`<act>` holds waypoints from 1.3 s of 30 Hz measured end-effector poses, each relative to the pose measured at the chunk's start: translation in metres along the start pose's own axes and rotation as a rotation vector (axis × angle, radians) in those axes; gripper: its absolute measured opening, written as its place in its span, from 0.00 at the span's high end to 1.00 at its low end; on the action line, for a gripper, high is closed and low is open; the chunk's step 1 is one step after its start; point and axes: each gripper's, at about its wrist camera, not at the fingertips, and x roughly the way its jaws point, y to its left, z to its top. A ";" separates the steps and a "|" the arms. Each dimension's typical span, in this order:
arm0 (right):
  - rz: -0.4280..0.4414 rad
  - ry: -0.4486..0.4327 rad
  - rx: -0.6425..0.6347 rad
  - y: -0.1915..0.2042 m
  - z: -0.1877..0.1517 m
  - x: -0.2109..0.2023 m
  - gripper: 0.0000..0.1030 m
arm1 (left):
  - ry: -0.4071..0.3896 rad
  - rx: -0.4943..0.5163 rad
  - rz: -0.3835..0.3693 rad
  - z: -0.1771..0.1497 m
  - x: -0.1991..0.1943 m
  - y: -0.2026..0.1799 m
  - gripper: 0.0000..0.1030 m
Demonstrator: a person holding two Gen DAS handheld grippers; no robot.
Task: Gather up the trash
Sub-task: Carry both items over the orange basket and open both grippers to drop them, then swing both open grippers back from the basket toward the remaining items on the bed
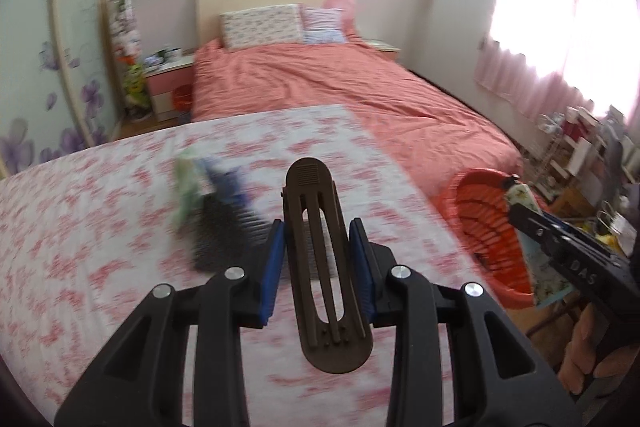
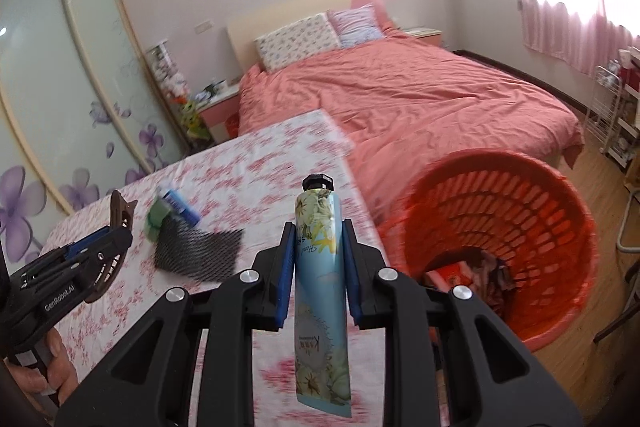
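I am pinching a brown clip (image 1: 326, 267) in my left gripper (image 1: 320, 267) and a hand-cream tube (image 2: 318, 267) in my right gripper (image 2: 318, 267), beside the orange basket (image 2: 560, 227). With 2 loads, either could be slipping and missing the rim.

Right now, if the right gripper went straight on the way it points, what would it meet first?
Probably the flowered tabletop near its far edge, the right gripper being shut on the tube. The red basket sits off to the right. Depth is unclear.

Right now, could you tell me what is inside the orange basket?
At the bottom of the orange basket lie a red packet and dark crumpled material; anything beneath them is hidden.
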 end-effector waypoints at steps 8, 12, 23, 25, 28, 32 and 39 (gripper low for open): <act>-0.077 -0.041 0.098 -0.068 0.010 -0.014 0.78 | -0.001 0.085 -0.171 0.014 0.024 -0.090 0.68; -0.111 -0.054 0.141 -0.102 0.013 -0.014 0.78 | 0.000 0.130 -0.244 0.019 0.041 -0.137 0.68; -0.100 -0.060 0.267 -0.162 0.022 0.007 0.78 | 0.067 0.198 -0.312 0.021 0.104 -0.208 0.68; -0.092 -0.057 0.275 -0.168 0.025 0.014 0.77 | 0.086 0.197 -0.313 0.019 0.115 -0.210 0.67; -0.088 -0.051 0.288 -0.173 0.024 0.022 0.75 | 0.115 0.198 -0.279 0.018 0.133 -0.209 0.56; -0.110 -0.053 0.271 -0.173 0.018 0.021 0.59 | 0.129 0.174 -0.221 0.014 0.141 -0.190 0.44; -0.191 -0.041 0.152 -0.144 0.005 0.014 0.47 | 0.097 0.159 -0.062 0.002 0.126 -0.144 0.19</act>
